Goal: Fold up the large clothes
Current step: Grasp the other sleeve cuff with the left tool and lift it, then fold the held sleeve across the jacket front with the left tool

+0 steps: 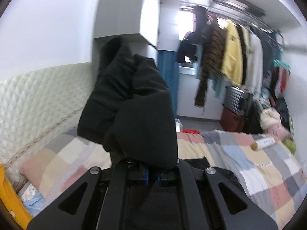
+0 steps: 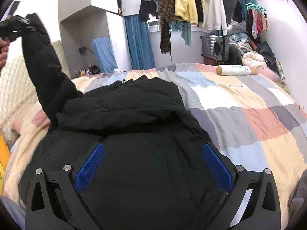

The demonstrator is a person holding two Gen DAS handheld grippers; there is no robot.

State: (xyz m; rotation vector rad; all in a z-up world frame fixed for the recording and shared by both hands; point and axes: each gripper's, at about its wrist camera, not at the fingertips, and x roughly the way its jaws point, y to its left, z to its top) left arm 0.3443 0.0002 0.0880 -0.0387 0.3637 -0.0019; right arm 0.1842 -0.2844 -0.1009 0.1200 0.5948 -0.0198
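A black padded jacket (image 2: 134, 115) lies on the patchwork bed cover (image 2: 239, 111). My left gripper (image 1: 151, 170) is shut on the jacket's sleeve (image 1: 134, 103) and holds it up in the air; the sleeve hides the fingertips. In the right wrist view the left gripper (image 2: 17, 26) is at the upper left with the raised sleeve (image 2: 46, 67) hanging from it. My right gripper (image 2: 153, 153) is open, its blue pads (image 2: 90, 166) wide apart just above the jacket's body, holding nothing.
A cylindrical pillow (image 2: 236, 70) lies on the far side of the bed. A rack of hanging clothes (image 2: 191, 3), a suitcase (image 2: 214, 48) and piled clothes stand beyond. A padded headboard (image 1: 38, 99) is on the left. A yellow object (image 1: 11, 197) is at the left edge.
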